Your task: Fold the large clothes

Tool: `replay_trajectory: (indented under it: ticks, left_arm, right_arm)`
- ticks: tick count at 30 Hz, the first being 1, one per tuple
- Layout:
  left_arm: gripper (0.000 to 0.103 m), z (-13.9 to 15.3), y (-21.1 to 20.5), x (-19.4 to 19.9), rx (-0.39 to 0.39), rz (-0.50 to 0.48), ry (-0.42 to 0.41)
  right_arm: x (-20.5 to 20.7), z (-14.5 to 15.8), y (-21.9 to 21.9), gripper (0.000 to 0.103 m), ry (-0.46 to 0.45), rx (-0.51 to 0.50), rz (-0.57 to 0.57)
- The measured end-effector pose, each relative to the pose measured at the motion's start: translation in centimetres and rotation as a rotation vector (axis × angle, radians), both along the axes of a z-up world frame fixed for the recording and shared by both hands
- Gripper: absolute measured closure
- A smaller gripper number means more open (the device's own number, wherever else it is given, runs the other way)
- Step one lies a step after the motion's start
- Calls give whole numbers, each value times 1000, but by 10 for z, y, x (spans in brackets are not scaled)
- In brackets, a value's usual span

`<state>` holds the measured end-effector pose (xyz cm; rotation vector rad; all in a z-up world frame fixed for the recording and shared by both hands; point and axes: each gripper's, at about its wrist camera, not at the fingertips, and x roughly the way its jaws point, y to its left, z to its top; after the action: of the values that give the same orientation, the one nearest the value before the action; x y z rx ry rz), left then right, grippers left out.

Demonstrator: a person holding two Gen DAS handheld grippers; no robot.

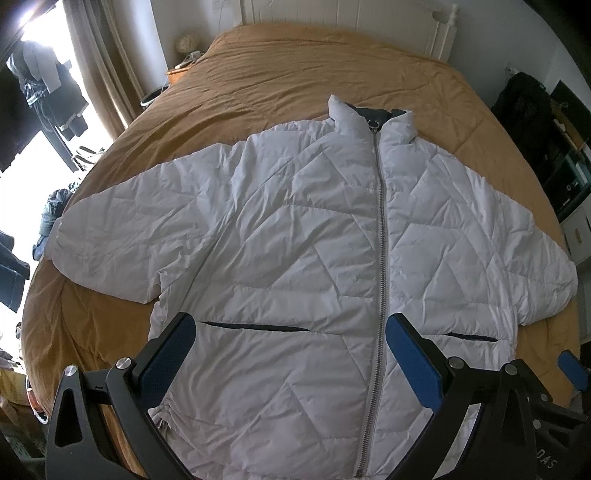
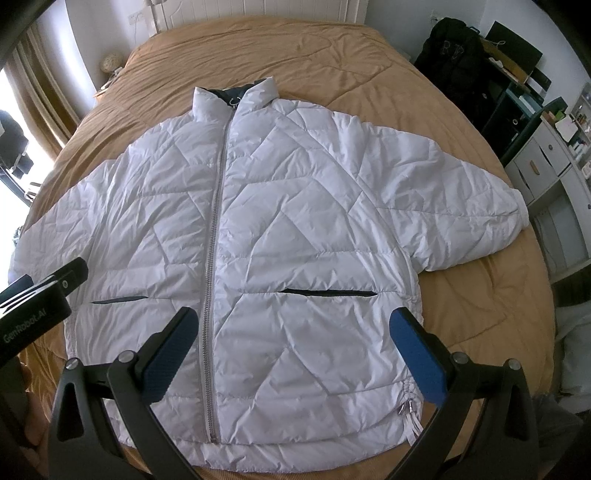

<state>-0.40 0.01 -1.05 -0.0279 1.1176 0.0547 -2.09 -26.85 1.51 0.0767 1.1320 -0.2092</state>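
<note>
A white quilted puffer jacket (image 1: pixel 314 240) lies flat and zipped, front up, on a tan bedspread (image 1: pixel 295 66), collar toward the headboard and both sleeves spread out. It also shows in the right wrist view (image 2: pixel 280 221). My left gripper (image 1: pixel 291 354) is open and empty, hovering above the jacket's lower left front near its pocket slit. My right gripper (image 2: pixel 295 354) is open and empty above the lower right front, near the hem drawcord (image 2: pixel 408 410). The left gripper's body (image 2: pixel 33 306) shows at the left edge of the right wrist view.
The tan bedspread (image 2: pixel 480 295) surrounds the jacket. A white headboard (image 1: pixel 369 14) stands at the far end. A bright window with curtains (image 1: pixel 92 74) and hanging dark clothes is on the left. White drawers and shelves (image 2: pixel 554 166) and a black bag (image 2: pixel 454 48) stand right.
</note>
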Motion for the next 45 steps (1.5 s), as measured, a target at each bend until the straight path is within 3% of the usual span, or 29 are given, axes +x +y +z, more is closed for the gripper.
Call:
replay_trajectory:
  ticks: [20,26,28,32,35,38,43,45]
  left_arm:
    - [1,-2,4,7,-5,-3,14]
    - [0,-8,30,12,-49,12,23]
    - [0,-15,51,16,-77,33,24]
    - [1,-39,128,19,-112,230,10]
    - [1,-57,192,13,-44,368,12]
    - [1,-63,236,5,14,426,9]
    - [1,-79,345,-2,-142,538,-21]
    - [1,-86,386,4,-154,567,-38]
  right_arm:
    - [-2,-3,3,0,6,-1,-4]
    - [0,-7,8,0,2,5,-2]
    - [4,-10,12,0,-9,1,13]
    - [14,-27,13,0,-18,-18,26]
    - [22,-38,6,0,-21,-36,-10]
    - [28,-41,4,0,-40,-28,-17]
    - [46,-47,6,0,-50,-44,19]
    - [57,-50,5,0,-54,-42,33]
